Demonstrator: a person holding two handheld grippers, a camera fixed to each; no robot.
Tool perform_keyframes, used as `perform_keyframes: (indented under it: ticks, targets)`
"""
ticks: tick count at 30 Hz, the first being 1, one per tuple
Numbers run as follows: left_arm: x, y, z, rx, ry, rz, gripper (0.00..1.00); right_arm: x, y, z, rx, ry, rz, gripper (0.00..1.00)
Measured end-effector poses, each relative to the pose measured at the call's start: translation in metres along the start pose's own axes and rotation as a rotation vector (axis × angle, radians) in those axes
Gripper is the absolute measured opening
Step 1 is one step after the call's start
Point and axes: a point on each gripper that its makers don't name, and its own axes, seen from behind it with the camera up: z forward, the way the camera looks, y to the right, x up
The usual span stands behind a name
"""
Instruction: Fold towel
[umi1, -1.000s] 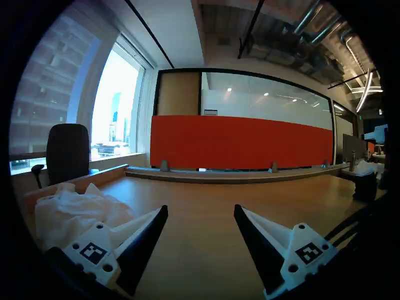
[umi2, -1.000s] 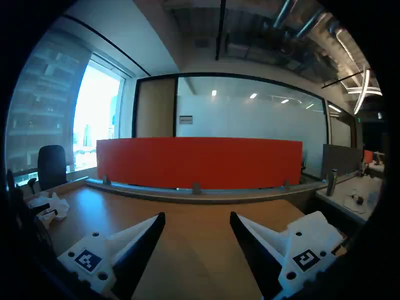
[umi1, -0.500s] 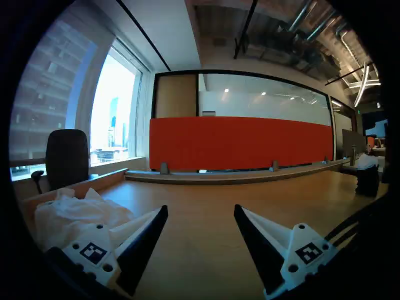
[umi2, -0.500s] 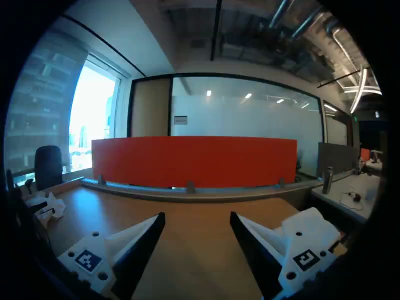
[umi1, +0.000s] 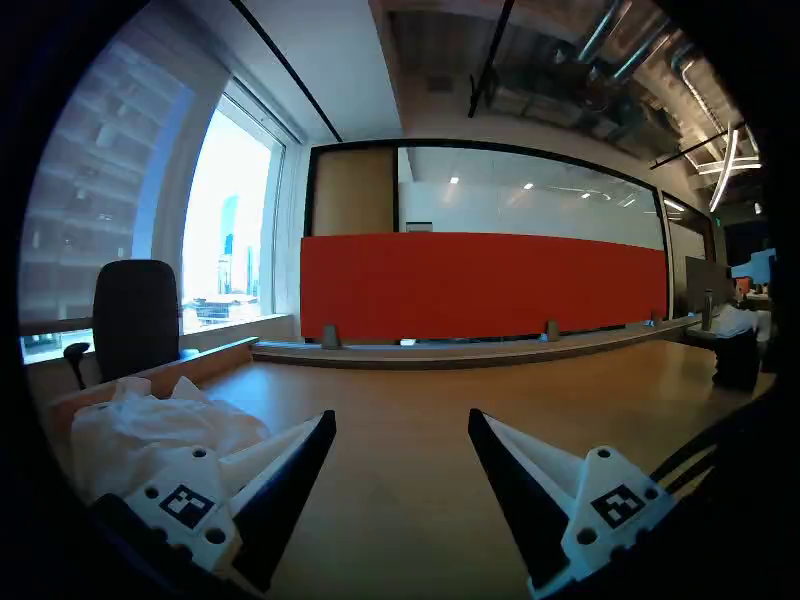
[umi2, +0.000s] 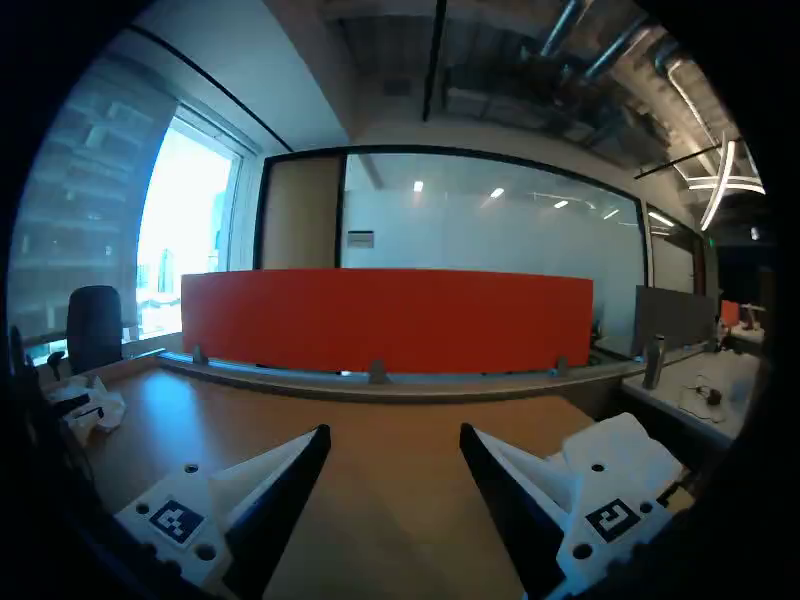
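A crumpled white towel (umi1: 150, 430) lies in a heap on the wooden desk (umi1: 420, 400), just left of and behind my left gripper's left finger. My left gripper (umi1: 400, 425) stands open over bare desk with nothing between its fingers. In the right gripper view the same towel (umi2: 85, 412) shows small at the far left of the desk (umi2: 390, 430). My right gripper (umi2: 393, 440) is also open and holds nothing. A white folded cloth (umi2: 615, 450) lies by its right finger.
A red partition (umi1: 480, 285) runs along the desk's far edge. A black office chair (umi1: 135, 315) stands by the window at left. A dark object (umi1: 738, 360) sits at the desk's right end. A neighbouring desk with a bottle (umi2: 655, 362) lies to the right.
Both views have shifted slightly, with the left gripper view tilting up a little. The towel has not moved and both grippers stay open.
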Motion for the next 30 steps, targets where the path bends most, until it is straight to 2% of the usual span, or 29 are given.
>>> perform_keyframes:
  ticks: [6, 18, 30]
  targets:
    - [0.0, 0.0, 0.0, 0.0, 0.001, 0.001, 0.98, -0.013, 0.001, 0.006, -0.002, 0.0, -0.016, 1.0]
    - [0.0, 0.001, -0.001, 0.0, 0.0, 0.001, 0.98, -0.041, 0.011, 0.017, -0.016, 0.026, 0.042, 1.0]
    - [0.001, 0.0, 0.0, 0.0, 0.001, 0.001, 0.98, -0.08, 0.013, 0.02, -0.011, 0.025, 0.012, 1.0]
